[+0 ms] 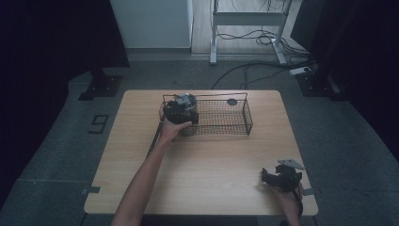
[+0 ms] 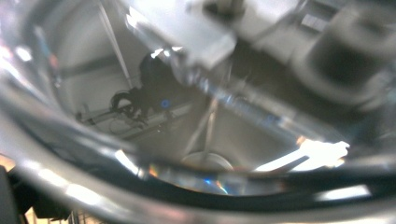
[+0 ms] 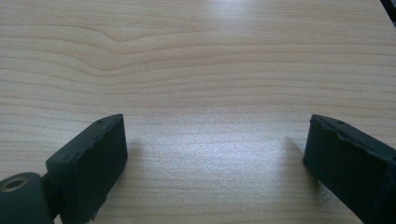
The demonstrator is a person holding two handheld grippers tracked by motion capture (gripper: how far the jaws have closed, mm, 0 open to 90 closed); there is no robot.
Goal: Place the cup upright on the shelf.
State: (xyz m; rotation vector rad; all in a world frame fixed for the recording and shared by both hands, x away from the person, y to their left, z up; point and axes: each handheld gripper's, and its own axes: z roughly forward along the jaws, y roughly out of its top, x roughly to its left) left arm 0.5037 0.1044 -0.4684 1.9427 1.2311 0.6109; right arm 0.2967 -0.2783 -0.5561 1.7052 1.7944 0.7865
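A: What is the left gripper [image 1: 181, 110] doing?

B: It is reaching into the left end of the wire basket [image 1: 248, 117] on the far half of the table [image 1: 202, 155]. Its own view is blurring over a shiny metal surface [image 2: 140, 93], so I cannot tell how its jaws stand.

A: And the right gripper [image 1: 281, 178]?

B: It is sitting at the near right corner, jaws spread wide above bare wood.

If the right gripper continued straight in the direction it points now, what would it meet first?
Probably the bare wooden table. The right gripper has its jaws wide apart and angled slightly down at the tabletop, with nothing lying ahead; depth is hard to judge.
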